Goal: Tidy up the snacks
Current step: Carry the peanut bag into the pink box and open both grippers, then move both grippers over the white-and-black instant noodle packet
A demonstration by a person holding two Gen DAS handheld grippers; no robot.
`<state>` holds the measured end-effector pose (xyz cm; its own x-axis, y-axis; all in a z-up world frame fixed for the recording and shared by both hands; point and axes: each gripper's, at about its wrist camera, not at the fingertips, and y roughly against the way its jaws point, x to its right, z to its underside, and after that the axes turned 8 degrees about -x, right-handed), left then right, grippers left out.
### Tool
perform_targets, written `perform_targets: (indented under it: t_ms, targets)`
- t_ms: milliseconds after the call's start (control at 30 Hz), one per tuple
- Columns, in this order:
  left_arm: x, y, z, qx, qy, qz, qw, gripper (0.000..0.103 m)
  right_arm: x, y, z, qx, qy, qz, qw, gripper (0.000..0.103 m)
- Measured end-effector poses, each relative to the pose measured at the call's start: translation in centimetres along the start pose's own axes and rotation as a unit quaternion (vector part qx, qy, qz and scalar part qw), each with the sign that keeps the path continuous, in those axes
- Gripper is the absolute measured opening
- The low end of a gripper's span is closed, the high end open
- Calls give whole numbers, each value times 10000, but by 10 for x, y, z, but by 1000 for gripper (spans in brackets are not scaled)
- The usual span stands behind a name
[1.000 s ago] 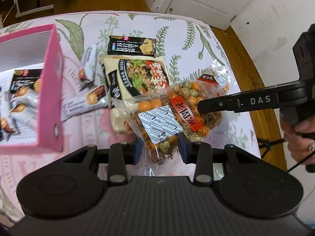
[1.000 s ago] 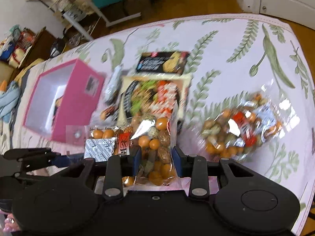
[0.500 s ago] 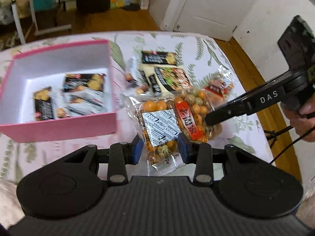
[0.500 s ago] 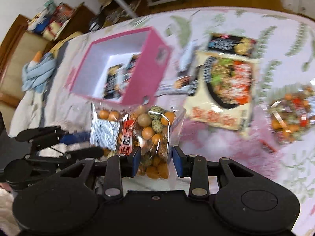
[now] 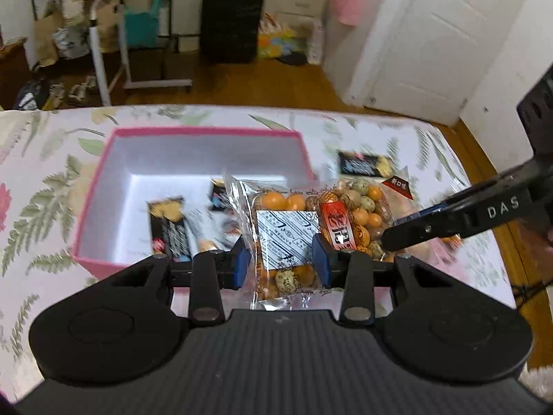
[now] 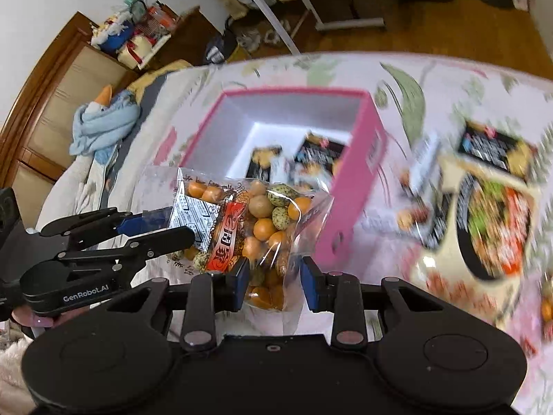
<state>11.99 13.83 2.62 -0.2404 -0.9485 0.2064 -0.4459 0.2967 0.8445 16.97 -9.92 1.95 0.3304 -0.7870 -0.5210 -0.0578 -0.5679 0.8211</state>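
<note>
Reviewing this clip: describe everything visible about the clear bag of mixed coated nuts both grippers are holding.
The clear plastic bag of orange, tan and speckled green coated nuts carries a red label with Chinese characters and a white printed sachet inside. It is held in the air, roughly upright, in front of the open pink box. The left gripper pinches its lower part and the right gripper clamps another edge. The film looks crinkled and glossy.

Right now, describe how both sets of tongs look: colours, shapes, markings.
The left tongs and the right tongs match: matte black bodies with two round discs, slim black fingers tipped with blue pads, and silver pivot screws. Seen from the side, the right one bears white "DAS" lettering; the left one reads "GenRobot.AI". No cables or sleeves are clearly visible.
</note>
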Motion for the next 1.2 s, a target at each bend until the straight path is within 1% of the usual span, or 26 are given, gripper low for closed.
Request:
perform_targets:
  t_ms: [67, 200, 333, 400, 467, 600, 633, 667, 700, 733, 800, 833, 867, 1000, 1133, 1200]
  targets:
    - [-16, -10, -9, 61, 133, -46, 9999, 37, -3, -12, -16, 80, 56, 100, 9999, 38]
    - [-42, -37, -27, 126, 318, -125, 9993, 37, -6, -38, -44, 100, 147, 351, 9992, 38]
    - [-60, -72, -44, 38, 335, -162, 9993, 41, -9, -63, -68, 143, 355, 802, 9960, 38]
    - [-66, -88, -49, -40, 368, -177, 9992, 41, -12, -74, -77, 125, 512, 1073, 9928, 38]
    - [-72, -105, -54, -130, 420, -150, 9989, 41, -12, -82, -84, 99, 585, 1282, 9900, 38]
    - [-83, -130, -59, -275, 642, 54, 9975, 41, -10, -94, -89, -6, 686, 1604, 9847, 45]
    - [-85, -134, -60, -277, 705, 28, 9971, 44, -10, -97, -89, -11, 739, 1659, 9834, 47]
    - [-84, -137, -59, -241, 757, -64, 9968, 49, -10, -98, -87, 7, 777, 1710, 9822, 47]
    - [-84, -139, -58, -178, 776, -219, 9966, 51, -10, -98, -86, 36, 808, 1750, 9812, 47]
    - [-83, -139, -57, -117, 741, -355, 9966, 54, -10, -97, -84, 72, 876, 1756, 9805, 47]
    - [-83, -136, -53, -103, 721, -417, 9965, 54, -13, -90, -78, 205, 998, 1745, 9794, 49]
    - [-84, -133, -51, -85, 728, -369, 9966, 54, -14, -83, -74, 285, 1065, 1728, 9788, 53]
    - [-84, -128, -49, -62, 734, -314, 9968, 54, -14, -75, -71, 370, 1085, 1692, 9789, 54]
    - [-78, -102, -45, 117, 663, -239, 9974, 54, -11, -42, -57, 621, 997, 1497, 9817, 55]
    - [-60, -74, -41, 191, 460, -67, 9987, 54, 1, -1, -35, 804, 736, 1235, 9863, 55]
    - [-49, -62, -39, 165, 359, 32, 9992, 54, 10, 19, -25, 863, 554, 1140, 9882, 55]
